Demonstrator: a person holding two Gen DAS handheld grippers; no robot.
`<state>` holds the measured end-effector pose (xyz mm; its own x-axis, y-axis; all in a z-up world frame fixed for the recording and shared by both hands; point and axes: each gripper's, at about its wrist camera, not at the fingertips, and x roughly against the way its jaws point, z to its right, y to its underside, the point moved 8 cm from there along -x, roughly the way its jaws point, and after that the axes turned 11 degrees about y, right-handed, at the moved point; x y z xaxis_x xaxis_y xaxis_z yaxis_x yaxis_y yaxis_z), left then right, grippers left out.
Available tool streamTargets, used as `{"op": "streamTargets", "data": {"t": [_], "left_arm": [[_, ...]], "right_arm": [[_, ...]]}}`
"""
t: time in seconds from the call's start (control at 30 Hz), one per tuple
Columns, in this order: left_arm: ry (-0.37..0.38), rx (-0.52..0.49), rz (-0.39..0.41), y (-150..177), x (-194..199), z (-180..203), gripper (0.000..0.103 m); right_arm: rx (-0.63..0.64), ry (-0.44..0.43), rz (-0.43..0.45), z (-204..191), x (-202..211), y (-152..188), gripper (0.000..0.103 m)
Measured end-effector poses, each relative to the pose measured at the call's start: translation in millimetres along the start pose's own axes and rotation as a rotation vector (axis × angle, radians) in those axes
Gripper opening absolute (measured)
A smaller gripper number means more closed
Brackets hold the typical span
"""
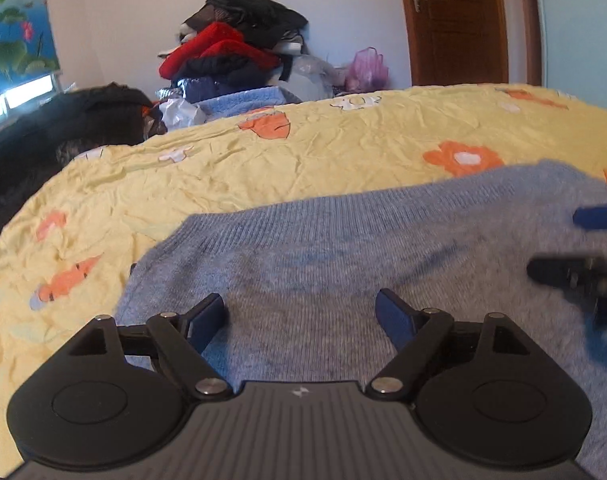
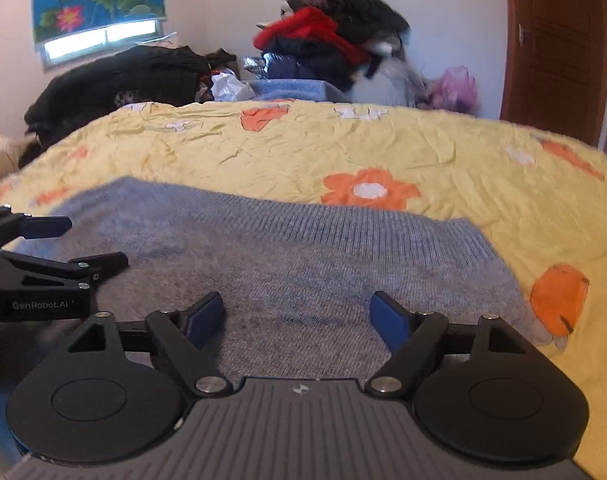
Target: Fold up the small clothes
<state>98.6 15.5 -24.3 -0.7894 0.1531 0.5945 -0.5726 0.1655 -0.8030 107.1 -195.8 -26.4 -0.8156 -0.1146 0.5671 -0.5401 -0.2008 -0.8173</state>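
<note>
A grey-blue knitted sweater (image 1: 343,248) lies flat on the yellow flowered bedspread (image 1: 303,152); its ribbed hem faces away from me. It also shows in the right wrist view (image 2: 303,256). My left gripper (image 1: 301,316) is open and empty just above the sweater's near left part. My right gripper (image 2: 299,316) is open and empty above its near right part. Each gripper shows at the edge of the other's view: the right one (image 1: 575,244) blurred, the left one (image 2: 95,240) with jaws apart.
A tall pile of clothes (image 1: 231,48) stands beyond the bed's far edge. A black coat (image 1: 63,128) lies at the far left. A purple bag (image 1: 367,68) and a wooden door (image 1: 459,20) are at the back right.
</note>
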Motion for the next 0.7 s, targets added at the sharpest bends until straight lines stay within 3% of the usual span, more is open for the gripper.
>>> {"op": "streamTargets", "data": {"t": [0.17, 0.27, 0.43, 0.53, 0.7], "left_arm": [[0.046, 0.084, -0.036, 1, -12, -14, 0.087], [0.045, 0.082, -0.033, 3, -9, -13, 0.087], [0.043, 0.084, -0.033, 4, -8, -12, 0.087], [0.041, 0.083, -0.034, 3, -8, -12, 0.087], [0.034, 0.079, -0.037, 3, -8, -12, 0.087]], "right_arm": [[0.003, 0.026, -0.009, -3, 3, -2, 0.085], [-0.021, 0.060, -0.016, 0, 22, -1, 0.085], [-0.017, 0.175, -0.063, 13, 38, 27, 0.103], [-0.087, 0.129, -0.052, 22, 38, 37, 0.103], [-0.074, 0.138, -0.052, 18, 36, 37, 0.103]]}}
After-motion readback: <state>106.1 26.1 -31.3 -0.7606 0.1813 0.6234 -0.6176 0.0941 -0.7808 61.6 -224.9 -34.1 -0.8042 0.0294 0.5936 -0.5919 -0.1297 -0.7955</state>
